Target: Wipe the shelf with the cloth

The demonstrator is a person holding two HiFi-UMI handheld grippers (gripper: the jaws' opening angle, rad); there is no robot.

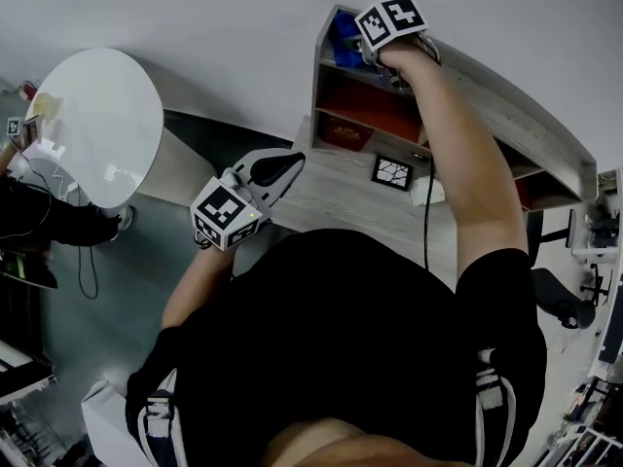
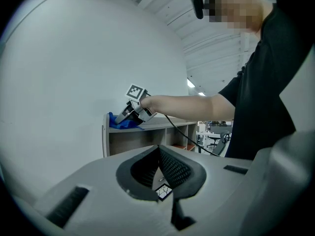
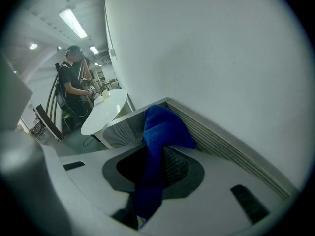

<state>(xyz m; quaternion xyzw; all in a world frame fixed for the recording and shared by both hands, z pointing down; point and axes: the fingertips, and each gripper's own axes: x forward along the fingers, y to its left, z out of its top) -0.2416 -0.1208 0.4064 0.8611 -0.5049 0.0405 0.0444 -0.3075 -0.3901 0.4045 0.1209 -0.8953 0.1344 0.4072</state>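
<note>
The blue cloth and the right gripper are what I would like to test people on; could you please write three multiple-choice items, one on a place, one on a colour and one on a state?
1. Where is the cloth?
A. on a round table
B. on the top board of the shelf
C. on the floor

2. What colour is the cloth?
A. red
B. blue
C. yellow

3. What state is the right gripper in?
A. open above the cloth
B. shut and empty
C. shut on the cloth

Answers:
1 B: the left gripper view shows the cloth resting on the shelf's top board, at one end.
2 B: it is plainly blue in all three views.
3 C: in the right gripper view the cloth runs between the closed jaws.
</note>
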